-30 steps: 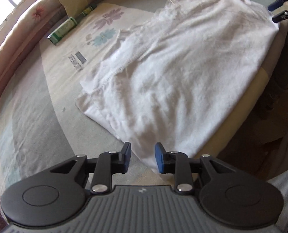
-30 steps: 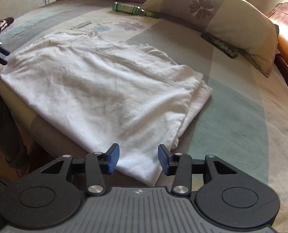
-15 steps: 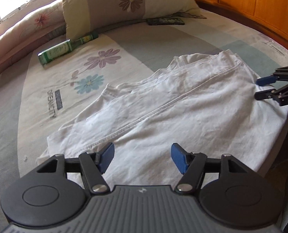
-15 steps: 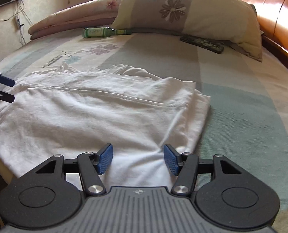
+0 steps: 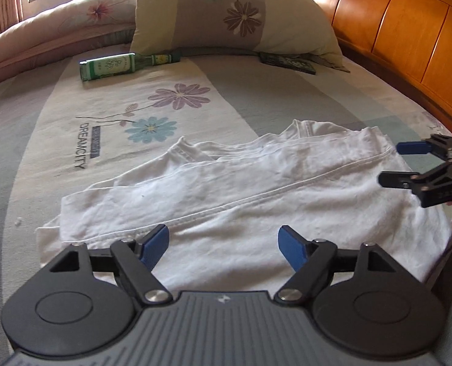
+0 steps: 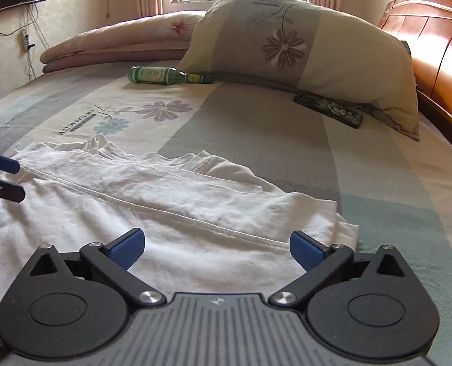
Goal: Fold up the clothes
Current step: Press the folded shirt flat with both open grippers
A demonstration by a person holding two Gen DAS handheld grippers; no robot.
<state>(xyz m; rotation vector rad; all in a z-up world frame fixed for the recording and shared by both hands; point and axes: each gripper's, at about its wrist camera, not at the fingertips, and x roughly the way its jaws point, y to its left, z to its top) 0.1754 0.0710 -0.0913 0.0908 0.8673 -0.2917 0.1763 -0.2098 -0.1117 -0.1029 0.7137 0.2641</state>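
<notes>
A white garment [image 5: 241, 201] lies folded over and flat on the bed, near its front edge; it also shows in the right wrist view [image 6: 171, 210]. My left gripper [image 5: 224, 244] hovers over its near left part, jaws opening, nothing between them. My right gripper [image 6: 216, 247] hovers over the near right part, jaws opening wide, nothing gripped. Each gripper shows in the other's view: the right gripper [image 5: 392, 163] at the garment's right edge, the left gripper [image 6: 15, 178] at its left edge.
A green glass bottle [image 5: 125, 65] lies at the back of the bed [image 6: 256, 128] beside a flowered pillow [image 5: 235, 15]. A dark remote [image 6: 329, 109] rests under the pillow's edge. A wooden headboard [image 5: 402, 39] runs along the right; a folded quilt [image 6: 116, 45] lies at the back.
Both grippers opened wider over the garment. Both views swung up from the garment's near edge to look along the bed toward the pillow.
</notes>
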